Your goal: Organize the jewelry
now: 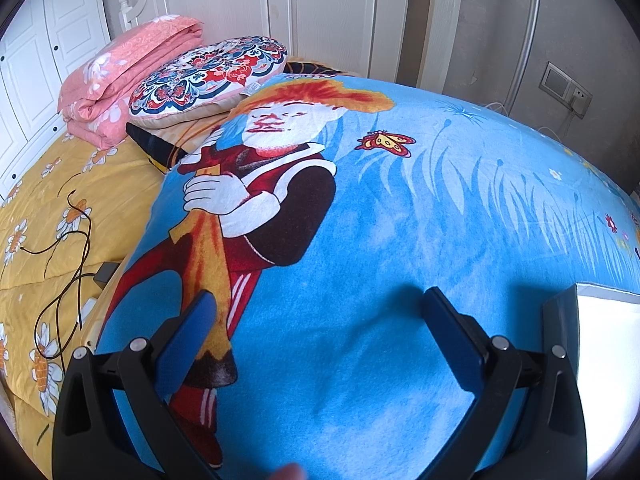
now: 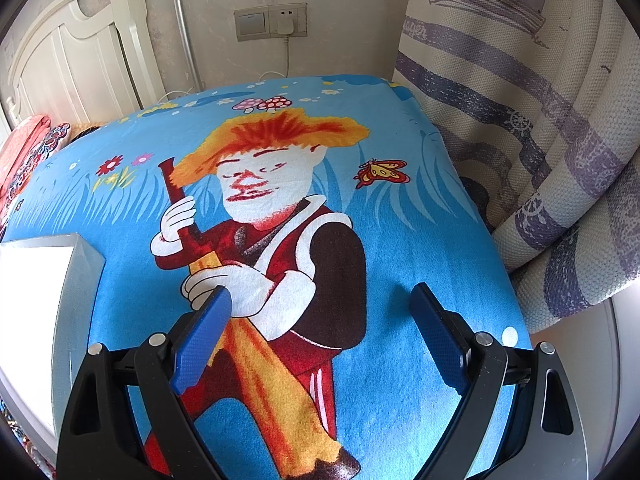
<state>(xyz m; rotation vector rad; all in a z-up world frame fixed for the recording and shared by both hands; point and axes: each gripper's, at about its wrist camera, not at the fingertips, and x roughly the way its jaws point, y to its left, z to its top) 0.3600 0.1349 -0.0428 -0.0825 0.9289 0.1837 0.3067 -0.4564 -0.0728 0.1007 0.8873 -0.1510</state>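
Observation:
No jewelry shows in either view. My left gripper (image 1: 320,304) is open and empty, its blue pads wide apart above a blue cartoon blanket (image 1: 380,260). My right gripper (image 2: 320,300) is also open and empty above the same blanket (image 2: 420,240). A white box with a grey side sits at the right edge of the left wrist view (image 1: 600,360) and at the left edge of the right wrist view (image 2: 36,300). What the box holds is hidden.
A folded pink quilt (image 1: 120,76) and a patterned pillow (image 1: 208,72) lie at the bed's head. A dark cable (image 1: 68,260) trails over the yellow flowered sheet (image 1: 36,280). A striped curtain (image 2: 540,140) hangs at the right. A wall socket with plug (image 2: 286,20) is behind.

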